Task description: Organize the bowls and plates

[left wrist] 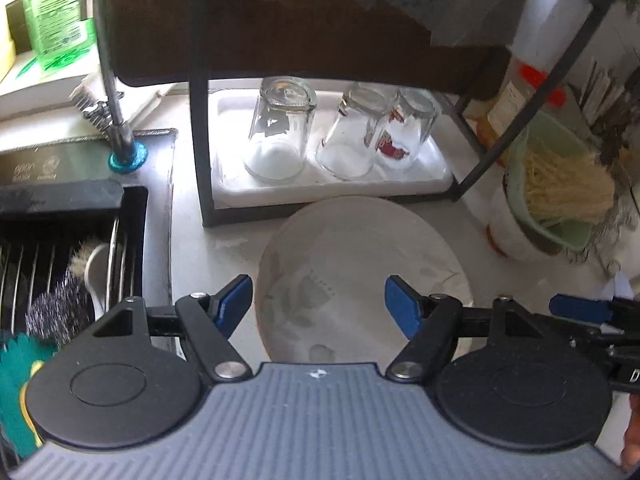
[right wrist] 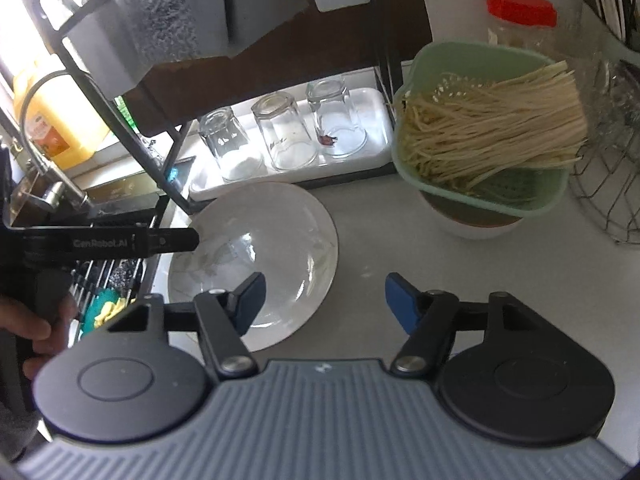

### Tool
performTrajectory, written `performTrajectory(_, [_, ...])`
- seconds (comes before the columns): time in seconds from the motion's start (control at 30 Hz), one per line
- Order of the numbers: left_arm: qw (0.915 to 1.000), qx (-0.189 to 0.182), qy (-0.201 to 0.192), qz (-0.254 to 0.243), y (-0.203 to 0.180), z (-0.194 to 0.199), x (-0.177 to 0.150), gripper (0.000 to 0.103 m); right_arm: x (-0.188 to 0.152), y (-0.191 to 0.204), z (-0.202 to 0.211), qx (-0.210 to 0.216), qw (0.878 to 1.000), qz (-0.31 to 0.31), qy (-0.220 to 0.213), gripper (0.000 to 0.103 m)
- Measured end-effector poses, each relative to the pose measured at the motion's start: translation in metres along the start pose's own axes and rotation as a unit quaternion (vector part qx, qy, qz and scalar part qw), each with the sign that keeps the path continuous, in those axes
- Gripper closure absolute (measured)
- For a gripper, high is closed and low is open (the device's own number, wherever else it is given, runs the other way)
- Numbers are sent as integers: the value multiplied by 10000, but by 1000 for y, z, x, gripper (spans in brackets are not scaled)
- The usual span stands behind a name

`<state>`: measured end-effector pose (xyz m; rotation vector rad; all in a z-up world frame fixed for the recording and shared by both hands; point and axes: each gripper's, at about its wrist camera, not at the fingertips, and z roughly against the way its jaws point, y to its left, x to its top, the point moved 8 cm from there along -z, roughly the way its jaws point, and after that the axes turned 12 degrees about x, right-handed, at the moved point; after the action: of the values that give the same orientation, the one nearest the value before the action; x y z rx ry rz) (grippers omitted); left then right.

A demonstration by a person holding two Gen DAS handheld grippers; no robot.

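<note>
**Plainly: one floral plate on the counter, both claws gaping above it**

Broadly, a pale countertop [right wrist: 400, 248] runs beside a sink, and at its back stands a black-framed dish rack [left wrist: 198, 120]. Under the rack lies a white tray [left wrist: 236, 196] with three clear glasses set upside down: one [left wrist: 278, 132] apart on the left in the left wrist view, the other two touching.

Next in size, the white plate [left wrist: 352, 248] with a faint grey flower pattern lies flat on the counter just in front of the tray, near the sink edge. To its right a green colander [right wrist: 440, 184] of dry noodles sits on a white bowl [right wrist: 472, 228], with a red-capped jar behind (contents unclear).

Over the plate hangs the left gripper [left wrist: 319, 304], its blue pads wide apart with nothing pressed between them. Alongside, the right gripper [right wrist: 325, 300] is likewise spread and holds nothing; its left pad is over the plate's rim, its right pad over bare counter. Whether either pad touches the plate cannot be told.

In the sink, a wire basket holds a steel scourer [left wrist: 60, 308].
</note>
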<state>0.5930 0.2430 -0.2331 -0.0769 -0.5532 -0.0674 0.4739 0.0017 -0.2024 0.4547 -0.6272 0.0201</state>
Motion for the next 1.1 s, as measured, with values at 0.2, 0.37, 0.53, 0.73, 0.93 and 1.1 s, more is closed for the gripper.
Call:
performTrajectory(0.2, [9991,-97,179,-359,7,-25,0,29,1,1,-26,-196,9995,107,240,34])
performTrajectory(0.37, [9982,-210,316,-465,9,-41,1,34,-5,4,-51,-229,9987,162,415,36])
performTrajectory(0.53, [9962,-499,595,-401,8,-56,-3,45,-8,3,-63,-195,9985,-99,497,49])
performTrajectory(0.73, [9942,-690,724,-399,8,-69,-1,52,-9,-6,-77,-352,9969,-414,563,57])
performTrajectory(0.93, [9932,-752,560,-693,0,-74,8,52,-10,-9,-85,-423,9954,-637,573,81])
performTrajectory(1.1, [9922,-868,563,-699,1,-76,10,52,-7,-10,-87,-433,9949,-753,508,83])
